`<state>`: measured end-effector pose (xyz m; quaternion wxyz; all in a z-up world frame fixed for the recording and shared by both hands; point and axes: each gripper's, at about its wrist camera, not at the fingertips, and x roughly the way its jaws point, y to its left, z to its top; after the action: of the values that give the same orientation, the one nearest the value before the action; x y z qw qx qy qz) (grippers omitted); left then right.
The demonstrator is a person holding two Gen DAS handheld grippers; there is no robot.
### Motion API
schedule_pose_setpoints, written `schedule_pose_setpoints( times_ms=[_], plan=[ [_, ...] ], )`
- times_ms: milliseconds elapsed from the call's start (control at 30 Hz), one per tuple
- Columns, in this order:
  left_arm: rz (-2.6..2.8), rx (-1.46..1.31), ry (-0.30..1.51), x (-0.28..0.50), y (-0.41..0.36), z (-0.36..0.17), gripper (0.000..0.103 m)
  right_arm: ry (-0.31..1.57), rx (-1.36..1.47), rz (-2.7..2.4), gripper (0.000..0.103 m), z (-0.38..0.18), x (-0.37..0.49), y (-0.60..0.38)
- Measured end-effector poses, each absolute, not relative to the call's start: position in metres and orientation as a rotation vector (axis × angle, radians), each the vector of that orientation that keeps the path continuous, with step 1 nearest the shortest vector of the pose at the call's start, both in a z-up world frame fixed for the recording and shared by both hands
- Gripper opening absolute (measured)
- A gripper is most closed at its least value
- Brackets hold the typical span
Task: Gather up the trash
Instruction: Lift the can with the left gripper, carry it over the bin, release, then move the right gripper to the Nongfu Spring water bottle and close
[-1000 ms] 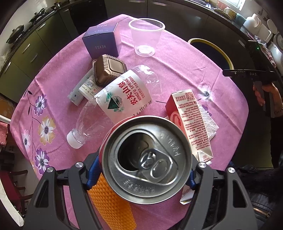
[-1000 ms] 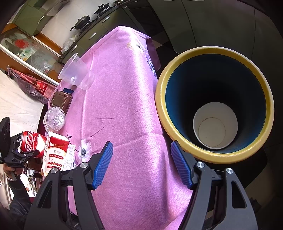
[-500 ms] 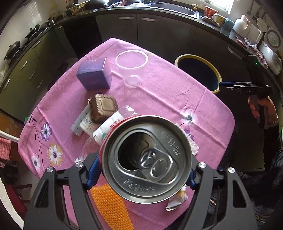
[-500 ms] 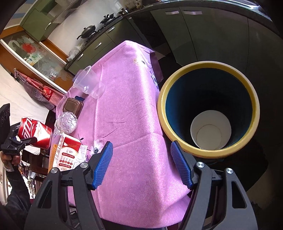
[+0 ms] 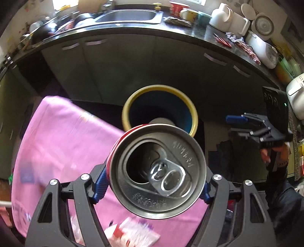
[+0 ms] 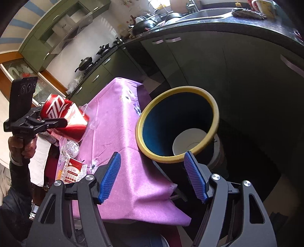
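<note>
My left gripper [image 5: 153, 182] is clamped on the red can [image 5: 158, 171], blue pads pressed against both sides of its body; can's opened top faces the left wrist camera, pull tab [image 5: 167, 179] bent up beside the mouth; in the right wrist view the can [image 6: 64, 118] is off the pink tablecloth [image 6: 121, 152], tilted, with my left hand [image 6: 20, 144] under the handle; the bin [image 5: 159, 91], yellow rim, blue inside, stands beside the table edge, showing just beyond the can in the left view; a white paper cup [image 6: 188, 142] lies at the bottom of the bin [image 6: 150, 153]; my right gripper [image 6: 153, 176] is spread wide with nothing between its 2 blue pads [image 6: 111, 176], hanging over the table corner with the bin rim just past the fingertips; from the left view the right gripper [image 5: 237, 124] sits right of the bin, apart from it; on the tablecloth near my left hand: a clear plastic bottle [image 6: 71, 148] and a red-and-white carton [image 6: 70, 172]; the carton [image 5: 133, 234] in the left view is motion-blurred at the bottom; dark cabinets [image 5: 123, 62] and a countertop with a sink [image 5: 127, 16] run behind the bin.
</note>
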<state>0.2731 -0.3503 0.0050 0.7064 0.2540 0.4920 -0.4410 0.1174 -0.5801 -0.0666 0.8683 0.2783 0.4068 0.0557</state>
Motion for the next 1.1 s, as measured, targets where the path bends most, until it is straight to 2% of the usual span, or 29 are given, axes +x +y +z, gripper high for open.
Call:
schedule_pose_setpoints(
  times_ms=[300, 367, 433, 533, 667, 767, 1100],
  plan=[
    [-1.032, 0.631, 1.161, 0.290, -0.477, -0.072, 0.071, 0.848, 0.682, 0.067, 0.069, -0.094, 0.088, -0.629],
    [-1.014, 0.649, 1.169, 0.292, -0.489, -0.088, 0.071, 0.848, 0.691, 0.067, 0.069, -0.096, 0.085, -0.634],
    [-0.988, 0.665, 1.167, 0.294, -0.498, -0.099, 0.079, 0.847, 0.695, 0.067, 0.070, -0.097, 0.083, -0.636],
    [-0.990, 0.646, 1.155, 0.296, -0.499, -0.095, 0.079, 0.840, 0.692, 0.070, 0.072, -0.095, 0.083, -0.635],
    [-1.017, 0.582, 1.117, 0.291, -0.475, -0.062, 0.079, 0.839, 0.675, 0.077, 0.072, -0.091, 0.085, -0.622],
    [-1.032, 0.511, 1.065, 0.283, -0.439, -0.028, 0.084, 0.849, 0.659, 0.099, 0.072, -0.089, 0.091, -0.608],
    [-0.896, 0.281, 0.916, 0.239, -0.266, 0.051, 0.087, 0.905, 0.514, 0.243, 0.072, -0.072, 0.128, -0.535]
  ],
)
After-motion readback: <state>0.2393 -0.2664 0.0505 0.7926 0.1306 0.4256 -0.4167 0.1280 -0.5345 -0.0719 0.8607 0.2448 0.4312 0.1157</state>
